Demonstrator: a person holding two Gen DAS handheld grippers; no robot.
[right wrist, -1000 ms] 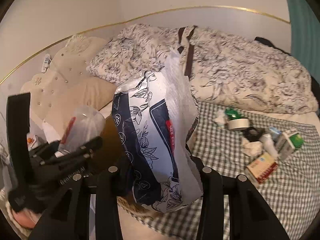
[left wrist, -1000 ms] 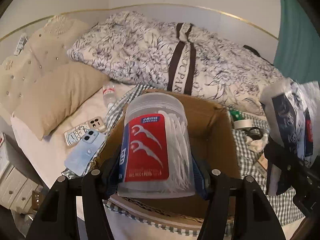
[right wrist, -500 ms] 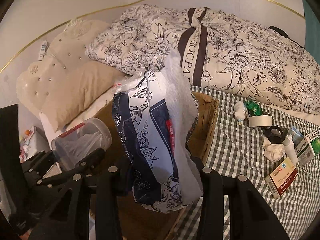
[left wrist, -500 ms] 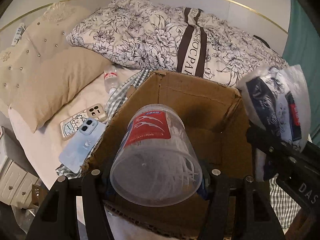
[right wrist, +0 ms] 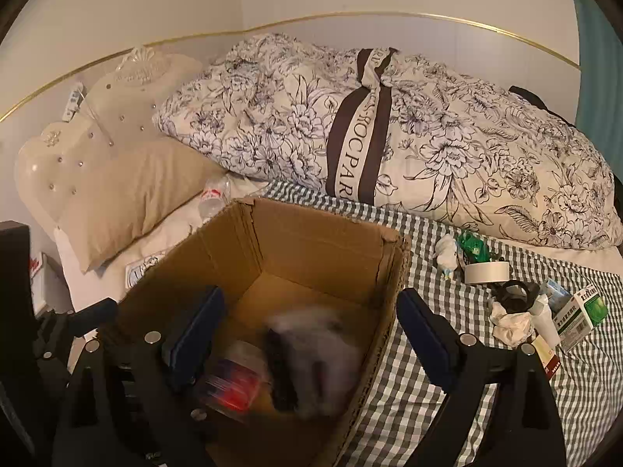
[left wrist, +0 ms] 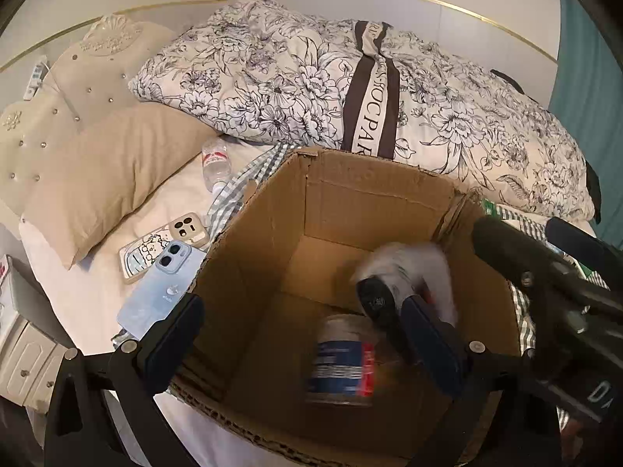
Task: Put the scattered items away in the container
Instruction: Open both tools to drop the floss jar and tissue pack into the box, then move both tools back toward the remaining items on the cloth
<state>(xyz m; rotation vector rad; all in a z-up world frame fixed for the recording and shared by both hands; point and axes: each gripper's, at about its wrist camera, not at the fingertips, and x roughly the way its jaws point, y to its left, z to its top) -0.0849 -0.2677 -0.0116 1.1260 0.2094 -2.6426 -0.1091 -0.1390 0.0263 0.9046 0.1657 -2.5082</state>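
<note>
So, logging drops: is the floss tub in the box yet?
In: the tub lies inside the box, clear of the left gripper.

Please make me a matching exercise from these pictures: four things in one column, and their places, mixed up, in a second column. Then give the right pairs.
Things
1. floss pick jar
2. blue phone
3. tape roll
4. water bottle

Places
A. on the checked cloth, right of the cardboard box
B. inside the box
C. on the sheet at the foot of the floral duvet, by the beige pillow
D. on the sheet, against the box's left wall

Pairs: 1-B, 2-D, 3-A, 4-C
</note>
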